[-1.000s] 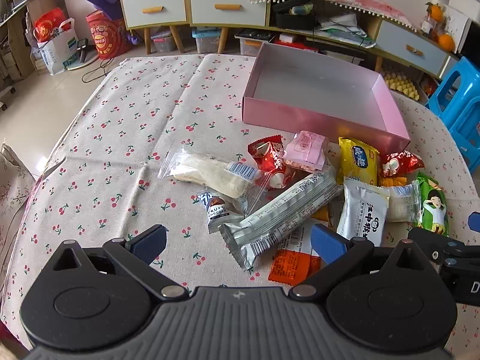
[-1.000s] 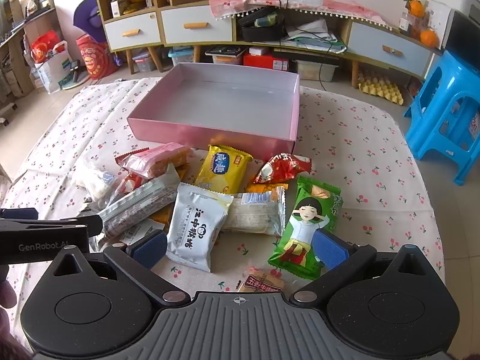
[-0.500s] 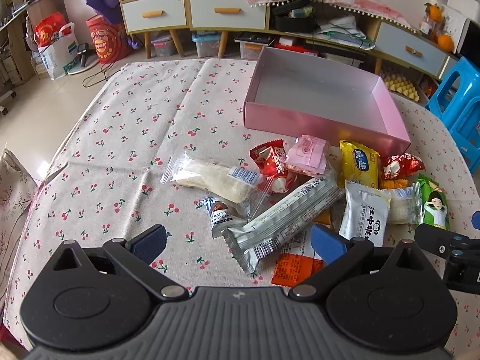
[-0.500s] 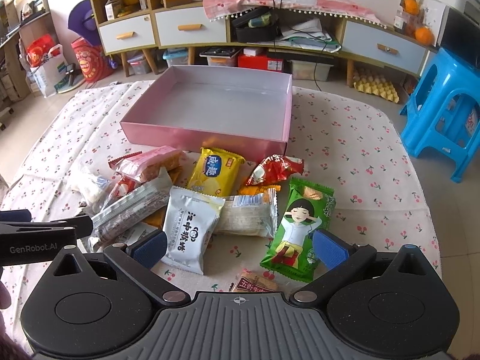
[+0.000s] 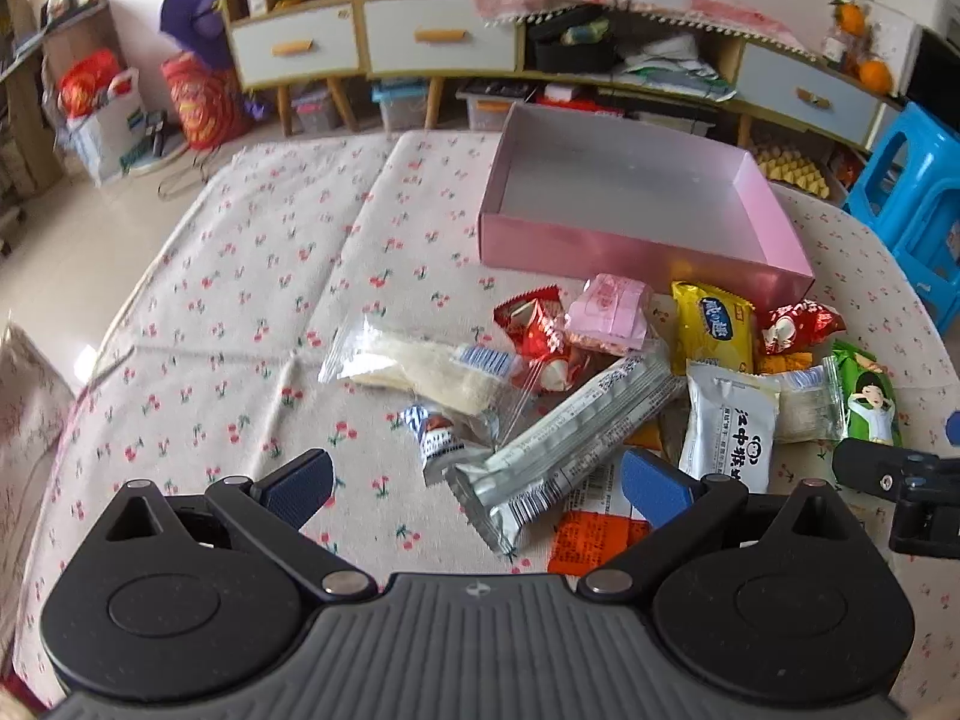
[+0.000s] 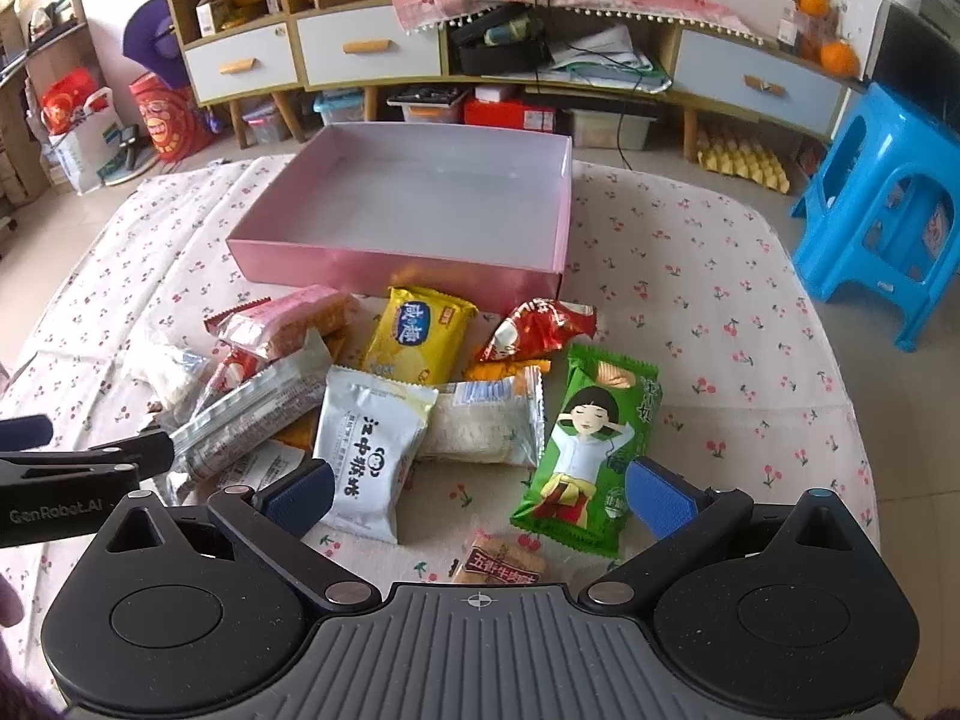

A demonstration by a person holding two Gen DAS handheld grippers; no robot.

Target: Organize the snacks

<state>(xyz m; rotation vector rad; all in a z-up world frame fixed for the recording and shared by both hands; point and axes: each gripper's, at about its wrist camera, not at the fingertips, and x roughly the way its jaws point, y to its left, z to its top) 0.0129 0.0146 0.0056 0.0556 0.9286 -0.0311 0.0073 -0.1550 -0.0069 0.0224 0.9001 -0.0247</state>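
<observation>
A pile of snack packets lies on the cherry-print tablecloth in front of an empty pink box (image 5: 630,252) (image 6: 396,267). A long silver packet (image 5: 564,438) points toward my left gripper (image 5: 477,483), which is open and empty just above the cloth. My right gripper (image 6: 480,495) is open and empty over a white packet (image 6: 369,450) and a green packet (image 6: 591,450). A yellow packet (image 6: 417,336), a red packet (image 6: 540,327) and a pink packet (image 5: 609,315) lie near the box front. A small brown packet (image 6: 501,564) sits under the right gripper.
A blue plastic stool (image 6: 882,210) stands right of the table. A low cabinet with drawers (image 6: 372,51) runs along the back wall. The left part of the tablecloth (image 5: 252,276) carries only its print. The left gripper's tip shows in the right wrist view (image 6: 150,453).
Both grippers have pulled back and risen slightly, so the box and snacks sit a little farther off. Nothing on the table has moved.
</observation>
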